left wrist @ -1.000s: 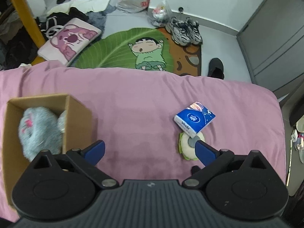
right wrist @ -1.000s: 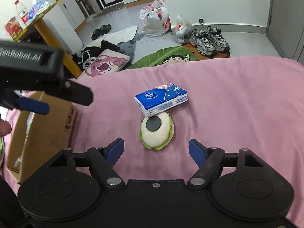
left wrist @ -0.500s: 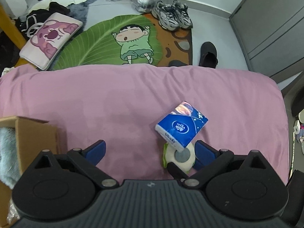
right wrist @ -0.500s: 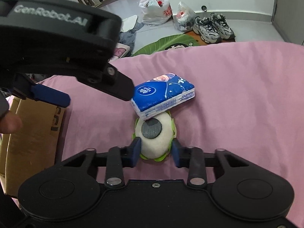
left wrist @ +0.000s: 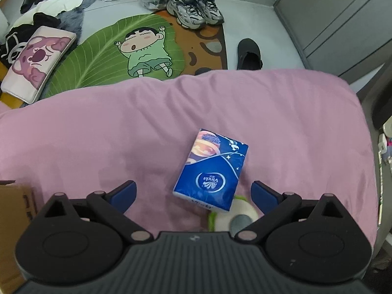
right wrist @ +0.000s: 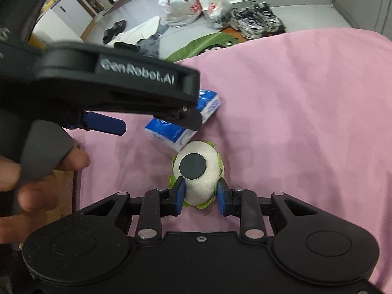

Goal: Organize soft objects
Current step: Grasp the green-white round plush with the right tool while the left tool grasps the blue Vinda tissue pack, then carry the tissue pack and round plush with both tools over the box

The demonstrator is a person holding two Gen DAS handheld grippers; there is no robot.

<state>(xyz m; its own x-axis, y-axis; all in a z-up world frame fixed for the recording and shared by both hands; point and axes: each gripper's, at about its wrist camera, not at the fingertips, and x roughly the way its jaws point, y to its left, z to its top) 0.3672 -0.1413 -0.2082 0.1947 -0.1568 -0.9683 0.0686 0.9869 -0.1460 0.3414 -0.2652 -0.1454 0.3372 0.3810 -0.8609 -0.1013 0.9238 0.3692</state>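
Note:
A small white plush toy (right wrist: 199,172) with a grey round patch and a green frill lies on the pink bed cover (right wrist: 306,112). My right gripper (right wrist: 199,194) is shut on its near end. A blue tissue pack (left wrist: 212,170) lies just beyond the toy and overlaps it. My left gripper (left wrist: 194,193) hovers open above the pack, which sits between its blue fingers without touching them. In the right wrist view, the left gripper body (right wrist: 107,90) covers most of the pack (right wrist: 171,134). The toy (left wrist: 235,216) shows at the left wrist view's lower middle.
A cardboard box (left wrist: 13,210) stands at the bed's left edge. Past the bed's far edge, the floor holds a green cartoon rug (left wrist: 127,46), a pink pillow (left wrist: 36,58), sneakers (left wrist: 194,8), a black shoe (left wrist: 248,54) and plastic bags (right wrist: 181,5). A grey cabinet (left wrist: 343,24) stands right.
My right gripper moved onto the plush toy and shut on it. My left gripper swung right from the box to hover over the tissue pack.

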